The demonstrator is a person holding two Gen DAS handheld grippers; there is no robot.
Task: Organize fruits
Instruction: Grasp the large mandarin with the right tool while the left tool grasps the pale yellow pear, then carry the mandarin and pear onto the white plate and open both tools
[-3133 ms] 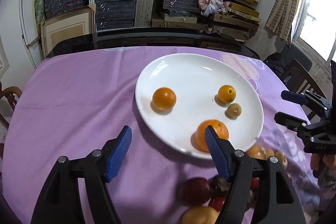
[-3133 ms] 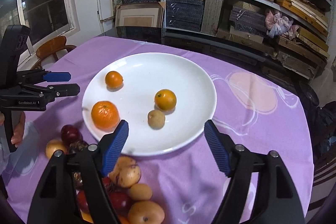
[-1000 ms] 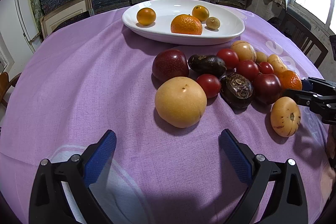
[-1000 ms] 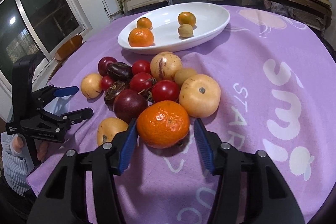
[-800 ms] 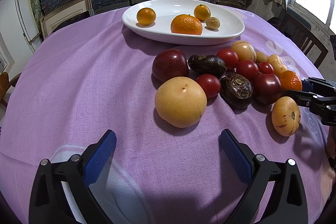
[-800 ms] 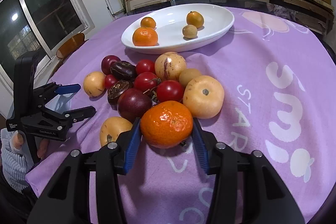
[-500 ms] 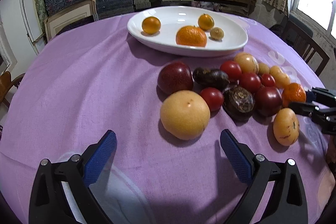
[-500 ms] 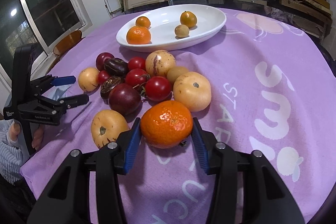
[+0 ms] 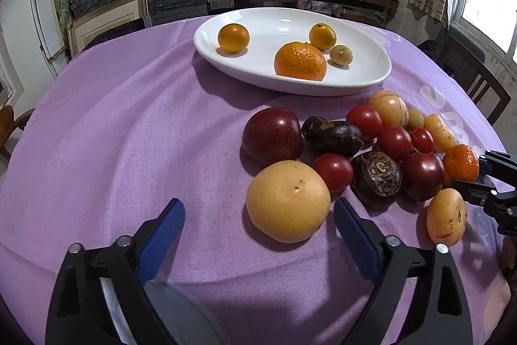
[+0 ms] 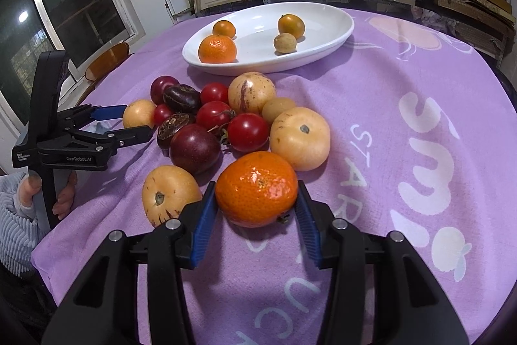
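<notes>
A pile of loose fruit lies on the purple cloth: red tomatoes (image 9: 332, 172), dark plums (image 9: 273, 134) and pale yellow fruits. My left gripper (image 9: 258, 215) points at a round yellow fruit (image 9: 287, 201). Its jaws are closing with that fruit partly between them, and the pads are clear of it. My right gripper (image 10: 255, 188) is shut on an orange mandarin (image 10: 257, 188) at the near edge of the pile. Behind the pile, a white oval plate (image 9: 371, 83) holds three orange fruits and one small brown one.
The other gripper shows in each wrist view: the right gripper (image 9: 484, 170) at the pile's right edge, the left gripper (image 10: 137, 120) held by a hand in a ribbed sleeve. Shelves of boxes stand behind the table, and chairs beside it.
Both grippers came back from the plate to the pile. The right jaws pressed onto the mandarin. The left jaws have narrowed around the yellow fruit.
</notes>
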